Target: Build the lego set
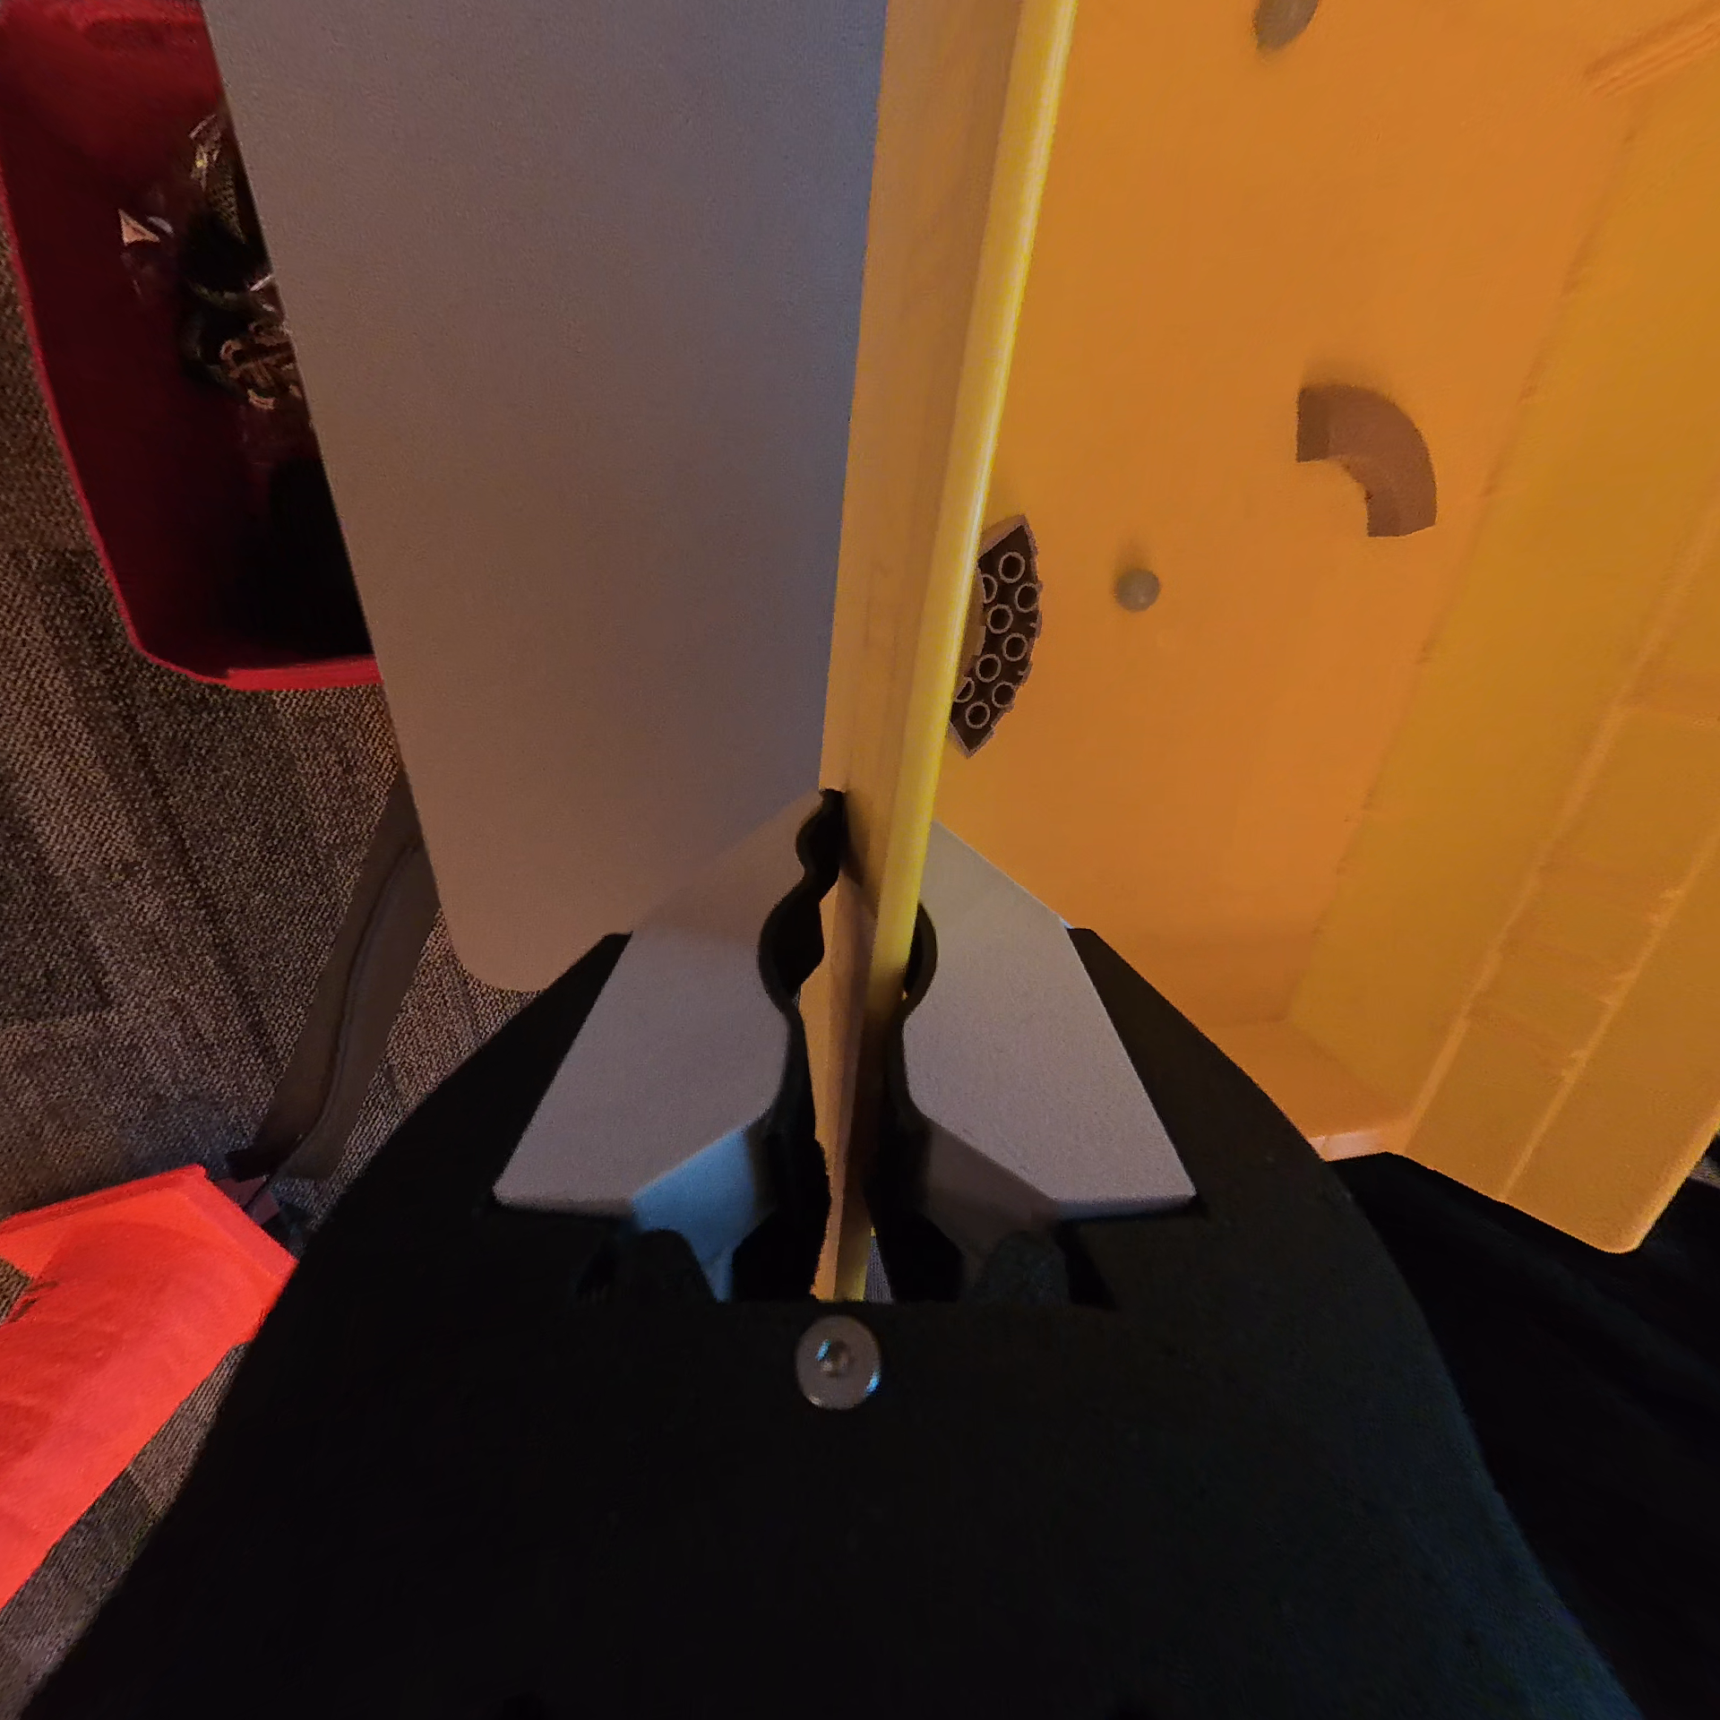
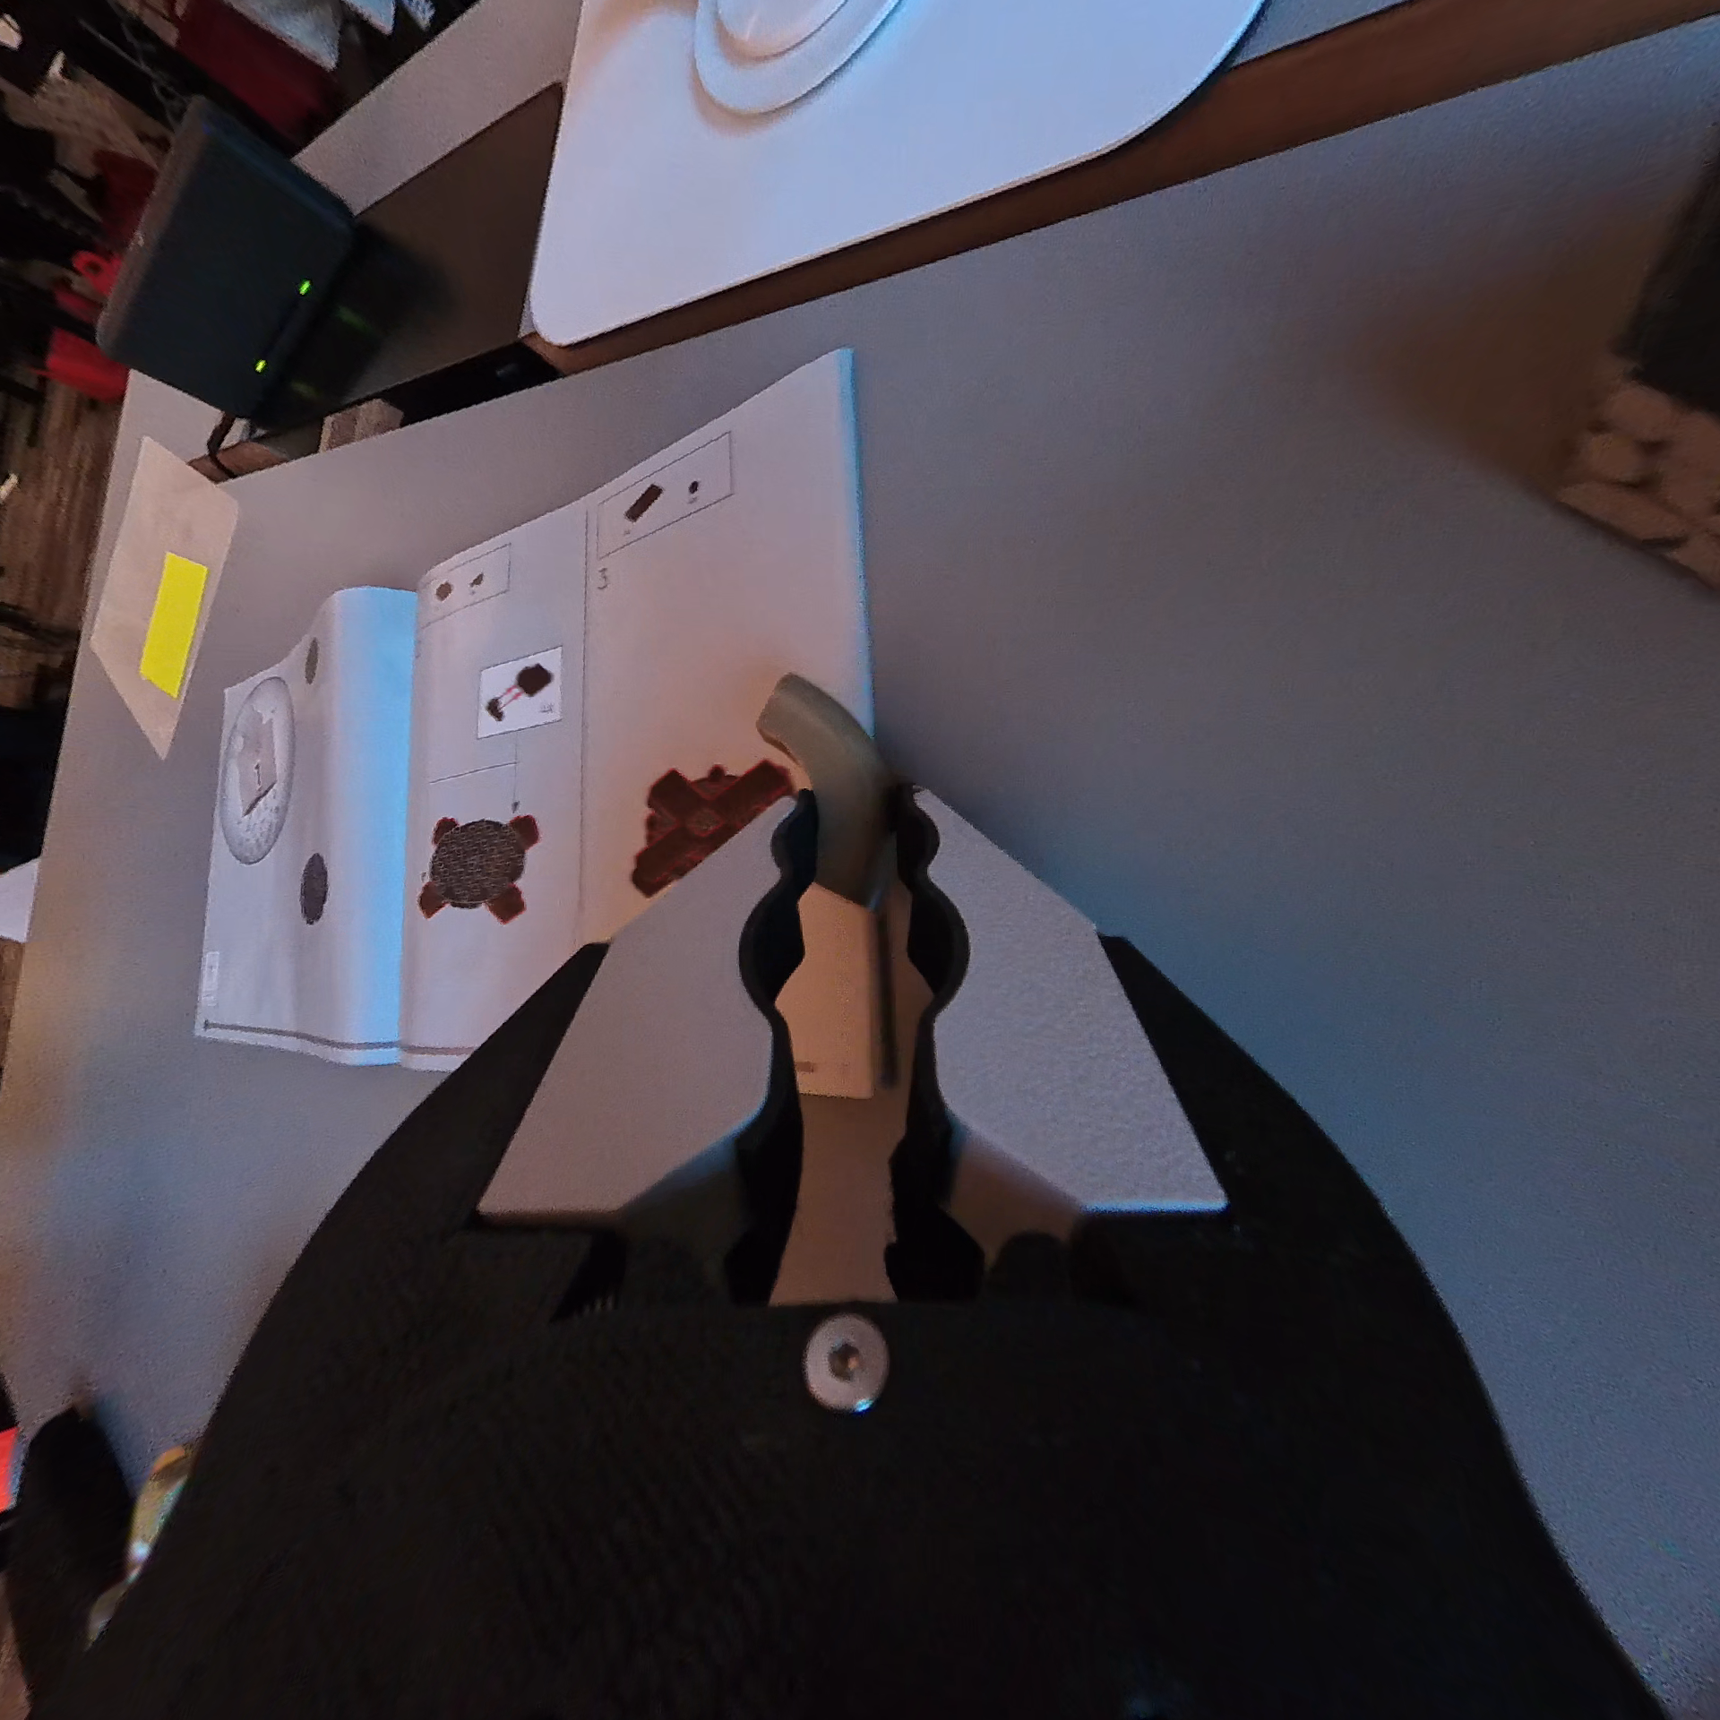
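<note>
My left gripper [image 1: 875, 819] is shut on the upright wall of a yellow tray [image 1: 940, 465]. Inside the tray lie a brown curved lego piece [image 1: 1373, 465], a brown rounded plate [image 1: 1001, 633] with its underside tubes showing, and a small grey round stud [image 1: 1137, 588]. My right gripper [image 2: 852, 800] is shut on a pale curved lego piece [image 2: 828, 754] and holds it above the right page of an open instruction booklet [image 2: 521, 745], which lies on the grey table [image 2: 1303, 651].
A grey panel [image 1: 577, 419] stands left of the tray wall. A red bin [image 1: 140, 372] and a red object [image 1: 112, 1322] sit on carpet. A black device with green lights [image 2: 233, 270], a white board [image 2: 838, 140] and a sheet with a yellow note [image 2: 172, 610] lie beyond the booklet.
</note>
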Demonstrator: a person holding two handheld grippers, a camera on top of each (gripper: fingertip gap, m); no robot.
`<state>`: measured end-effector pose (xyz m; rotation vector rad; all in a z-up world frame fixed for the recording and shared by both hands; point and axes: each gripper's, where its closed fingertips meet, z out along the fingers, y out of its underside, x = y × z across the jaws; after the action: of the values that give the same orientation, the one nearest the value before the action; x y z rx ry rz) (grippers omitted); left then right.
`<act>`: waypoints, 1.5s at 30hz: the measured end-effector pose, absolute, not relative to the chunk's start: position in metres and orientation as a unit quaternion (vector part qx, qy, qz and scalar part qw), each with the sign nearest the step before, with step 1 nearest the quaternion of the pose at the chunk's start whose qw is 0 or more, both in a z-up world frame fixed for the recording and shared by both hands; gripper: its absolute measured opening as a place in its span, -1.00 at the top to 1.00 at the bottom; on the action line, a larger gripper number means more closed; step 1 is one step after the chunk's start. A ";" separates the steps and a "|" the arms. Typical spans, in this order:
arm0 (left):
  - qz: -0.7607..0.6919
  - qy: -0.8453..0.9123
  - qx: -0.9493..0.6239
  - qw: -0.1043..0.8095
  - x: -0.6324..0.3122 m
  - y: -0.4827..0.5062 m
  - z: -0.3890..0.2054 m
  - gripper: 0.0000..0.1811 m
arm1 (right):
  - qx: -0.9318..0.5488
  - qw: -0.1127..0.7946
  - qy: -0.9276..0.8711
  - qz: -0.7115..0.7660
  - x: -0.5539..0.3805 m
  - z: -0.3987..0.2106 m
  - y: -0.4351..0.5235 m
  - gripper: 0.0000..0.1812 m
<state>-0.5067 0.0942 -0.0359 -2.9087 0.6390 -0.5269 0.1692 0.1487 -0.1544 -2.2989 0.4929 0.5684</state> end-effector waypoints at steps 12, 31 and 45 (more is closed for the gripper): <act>-0.174 0.204 -0.961 0.064 -0.522 0.093 -0.046 0.97 | -0.891 0.341 0.149 0.261 0.094 -0.155 0.170 0.83; -0.244 0.333 -0.910 0.032 -0.302 0.125 -0.043 0.97 | -0.838 0.479 -0.005 0.263 0.067 -0.051 0.116 0.84; -0.224 0.397 -0.889 -0.043 -0.027 0.131 -0.078 0.97 | -0.717 0.652 0.139 0.201 0.225 -0.007 -0.015 0.84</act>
<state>-0.0267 0.1313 -0.0776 -2.8722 1.2843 -0.7231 0.2246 -0.0151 -0.0067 -1.6282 0.3152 0.4556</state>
